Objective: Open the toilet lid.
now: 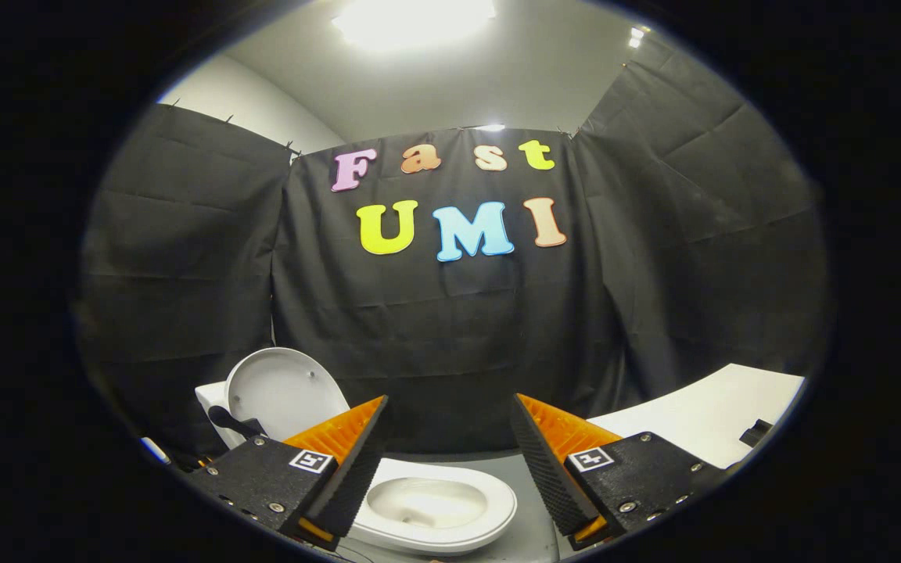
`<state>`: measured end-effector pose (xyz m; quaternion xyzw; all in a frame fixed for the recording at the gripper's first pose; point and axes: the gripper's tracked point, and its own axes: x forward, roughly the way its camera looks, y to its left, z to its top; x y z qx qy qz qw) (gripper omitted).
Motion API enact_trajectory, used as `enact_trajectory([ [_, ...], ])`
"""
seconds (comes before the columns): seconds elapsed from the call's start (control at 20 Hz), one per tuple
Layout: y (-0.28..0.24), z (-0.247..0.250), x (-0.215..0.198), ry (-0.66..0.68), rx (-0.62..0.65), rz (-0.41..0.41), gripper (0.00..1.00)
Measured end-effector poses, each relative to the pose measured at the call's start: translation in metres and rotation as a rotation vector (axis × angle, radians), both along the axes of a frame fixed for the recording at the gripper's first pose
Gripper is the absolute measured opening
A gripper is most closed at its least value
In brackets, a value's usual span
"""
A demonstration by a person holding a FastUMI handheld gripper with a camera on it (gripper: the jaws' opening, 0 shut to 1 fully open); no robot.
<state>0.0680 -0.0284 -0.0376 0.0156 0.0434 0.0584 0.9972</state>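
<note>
My fingers [449,461] stand wide apart with nothing between them; their ribbed inner faces slant toward each other and touch nothing; each carries a small square black-and-white marker on its block. Just ahead and below, showing in the gap and partly hidden behind my left finger, lies the white oval toilet seat and bowl [450,507]; the seat is glossy, its rim smooth and rounded, and the bowl's hollow is open to view, pale and bright inside. Beyond my left finger the white rounded plastic toilet lid [282,391] stands raised, leaning back and showing its underside, a shallow dished face with a thin rim and a couple of small dark studs; it is well clear of the seat, so the lid is already up. A dark curved piece [233,424] sits at the lid's base, too small to tell apart. The toilet rests on a grey floor [533,520]. Beyond my right finger runs a white flat tabletop [701,414], with a small dark object [755,432] on its far end; behind everything hangs the black cloth wall [450,336], under a bright ceiling light [411,19].
</note>
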Motion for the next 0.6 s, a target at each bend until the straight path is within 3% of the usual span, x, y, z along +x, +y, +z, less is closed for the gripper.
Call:
enact_trajectory([
  [0.6,-0.0015,-0.0106,0.0088,0.035,-0.061,-0.007,0.93],
])
